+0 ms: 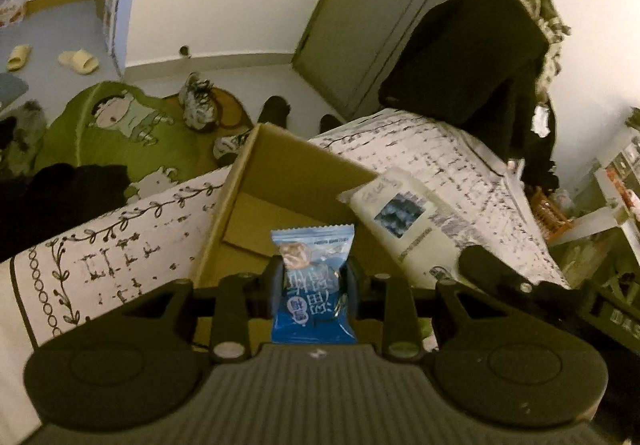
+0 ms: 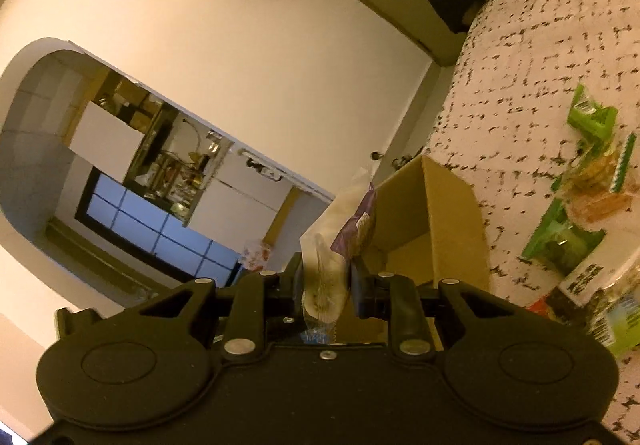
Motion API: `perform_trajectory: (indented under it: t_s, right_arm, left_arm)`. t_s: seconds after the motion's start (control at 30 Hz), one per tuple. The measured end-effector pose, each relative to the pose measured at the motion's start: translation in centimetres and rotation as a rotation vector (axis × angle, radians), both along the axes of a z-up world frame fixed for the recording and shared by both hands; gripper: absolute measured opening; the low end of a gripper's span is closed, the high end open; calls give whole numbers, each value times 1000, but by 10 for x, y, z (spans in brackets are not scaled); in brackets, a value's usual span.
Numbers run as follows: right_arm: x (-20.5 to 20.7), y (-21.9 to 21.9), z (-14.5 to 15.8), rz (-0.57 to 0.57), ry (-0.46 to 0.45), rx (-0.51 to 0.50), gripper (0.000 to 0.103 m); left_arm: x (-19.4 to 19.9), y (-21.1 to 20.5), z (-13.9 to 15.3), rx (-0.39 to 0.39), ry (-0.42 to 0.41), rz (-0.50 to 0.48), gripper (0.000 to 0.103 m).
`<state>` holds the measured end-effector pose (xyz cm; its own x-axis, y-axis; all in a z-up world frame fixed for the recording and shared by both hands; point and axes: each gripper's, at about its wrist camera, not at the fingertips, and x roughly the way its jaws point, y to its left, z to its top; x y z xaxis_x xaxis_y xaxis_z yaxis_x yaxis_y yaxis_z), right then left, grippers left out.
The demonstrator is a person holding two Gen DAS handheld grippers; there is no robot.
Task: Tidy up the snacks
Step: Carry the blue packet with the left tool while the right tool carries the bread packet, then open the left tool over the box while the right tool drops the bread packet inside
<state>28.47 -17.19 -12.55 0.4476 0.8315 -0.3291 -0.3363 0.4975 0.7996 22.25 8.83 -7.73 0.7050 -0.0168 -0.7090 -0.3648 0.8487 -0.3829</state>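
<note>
My left gripper (image 1: 314, 279) is shut on a small blue snack packet (image 1: 313, 305), held upright over the open cardboard box (image 1: 280, 173). The box stands on the table and its inside looks bare. To the right, a white packet with a blue picture label (image 1: 404, 221) leans over the box's right rim, with a black finger (image 1: 480, 265) of my right gripper at its lower end. In the right wrist view my right gripper (image 2: 326, 279) is shut on that pale packet (image 2: 322, 277), which has a purple part (image 2: 358, 229), just beside the box (image 2: 448, 213).
A white patterned tablecloth (image 1: 100, 245) covers the table. Several green and orange snack packets (image 2: 560, 245) lie on the cloth (image 2: 520, 65) right of the box. Behind the table stands a chair draped in dark clothing (image 1: 460, 57). A green rug (image 1: 112, 133) and shoes (image 1: 198, 105) lie on the floor.
</note>
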Motion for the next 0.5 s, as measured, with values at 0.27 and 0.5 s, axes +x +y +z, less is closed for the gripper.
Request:
perform_trajectory:
  t_s: [0.27,0.5]
  right_arm:
    - [1,8,-3,4,-11,-41,23]
    - [-3,11,-3,-4,-80,-61,55]
  left_arm:
    - [3,9,-3,23,20,75,44]
    - [-20,13,3,52,-5,136,70]
